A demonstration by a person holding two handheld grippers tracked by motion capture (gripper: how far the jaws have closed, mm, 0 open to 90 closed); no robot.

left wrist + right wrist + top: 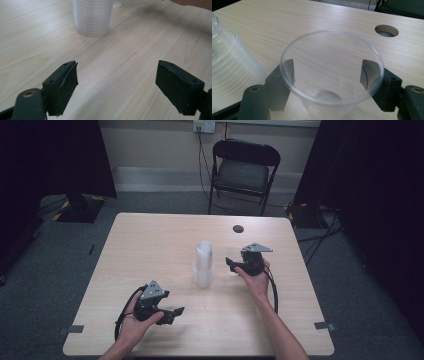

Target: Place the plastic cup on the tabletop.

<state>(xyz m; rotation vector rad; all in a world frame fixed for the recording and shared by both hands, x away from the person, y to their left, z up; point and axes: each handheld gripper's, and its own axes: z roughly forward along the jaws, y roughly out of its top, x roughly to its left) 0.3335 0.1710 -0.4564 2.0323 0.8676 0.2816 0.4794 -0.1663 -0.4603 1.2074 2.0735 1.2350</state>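
A tall stack of clear plastic cups (203, 265) stands upright at the middle of the wooden table (150, 240). Just to its right, my right gripper (231, 265) is shut on a single clear cup (232, 255). In the right gripper view that cup (332, 45) sits upright with a jaw pressed against each side, and the stack (229, 62) rises at the left. My left gripper (175, 314) rests near the front left, open and with nothing in it. In the left gripper view its jaws (116, 75) stand wide apart over bare wood, with the stack (92, 17) ahead.
A round cable hole (238, 228) is cut in the table behind the right gripper, seen also in the right gripper view (386, 30). A black folding chair (243, 170) stands beyond the far edge. Dark curtains flank both sides.
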